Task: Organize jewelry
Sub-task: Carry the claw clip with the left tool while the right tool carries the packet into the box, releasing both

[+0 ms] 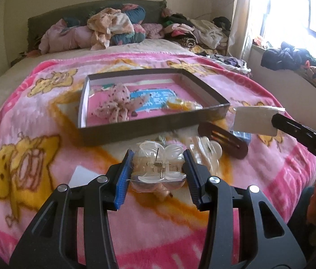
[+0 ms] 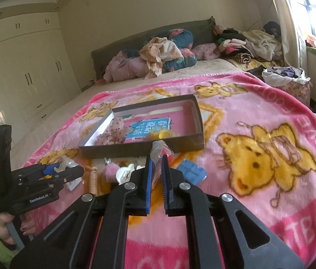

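I had the left tool [image 1: 159,168] pinching a clear claw hair clip [image 1: 158,168] between its blue pads, the clip's spring facing me and its long axis running across the gap from pad to pad; the right tool [image 2: 156,168] was pressed together on a small plastic packet [image 2: 160,150] with something red inside, the packet standing up past the fingertips; in the left wrist view it showed as a pale card [image 1: 257,120] to the right of the box.

The dark shallow box [image 1: 158,130] lay on the pink bear blanket [image 1: 34,134] on the bed, straight ahead of both tools, its long side turned across to me; inside it, a pink spotted scrunchie [image 1: 117,104] sat at the left end and a yellow piece [image 1: 175,103] near the front wall.

I judged both loads were bound for the box; the left tool looked nearer its front wall, so each needed to clear that wall, then drop into the bare right end.

A second pale claw clip [image 1: 207,154] and a brown barrette [image 1: 223,143] waited just in front of the box.
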The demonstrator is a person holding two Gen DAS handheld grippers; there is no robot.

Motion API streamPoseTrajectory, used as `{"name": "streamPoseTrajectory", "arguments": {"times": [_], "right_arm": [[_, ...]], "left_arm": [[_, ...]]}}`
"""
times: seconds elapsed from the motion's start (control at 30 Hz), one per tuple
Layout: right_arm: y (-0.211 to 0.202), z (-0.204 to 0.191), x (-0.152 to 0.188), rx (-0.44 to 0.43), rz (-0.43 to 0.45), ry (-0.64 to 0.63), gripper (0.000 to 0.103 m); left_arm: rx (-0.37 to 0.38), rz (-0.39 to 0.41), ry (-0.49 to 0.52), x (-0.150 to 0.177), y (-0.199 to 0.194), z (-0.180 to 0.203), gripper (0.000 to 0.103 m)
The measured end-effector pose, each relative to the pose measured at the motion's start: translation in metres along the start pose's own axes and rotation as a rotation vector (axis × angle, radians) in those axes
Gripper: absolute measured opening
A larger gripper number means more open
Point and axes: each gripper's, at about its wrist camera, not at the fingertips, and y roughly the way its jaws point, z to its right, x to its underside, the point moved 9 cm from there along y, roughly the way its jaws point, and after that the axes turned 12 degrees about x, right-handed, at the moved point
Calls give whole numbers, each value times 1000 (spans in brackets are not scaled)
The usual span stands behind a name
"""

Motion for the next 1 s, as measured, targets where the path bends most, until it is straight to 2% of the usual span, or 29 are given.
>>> {"name": "streamPoseTrajectory", "arguments": {"times": [0.5,0.7,1.0], "right_arm": [[25,4,-45,23,45,6,8],[39,13,-70,31,73,25,8],[76,21,-80,34,48,31,8]], "left_arm": [[-13,1,-13,-43,36,-21,36],[-18,2,16,-67,56,-21,36],[-31,-44,40,-80,93,-24,36]]}}
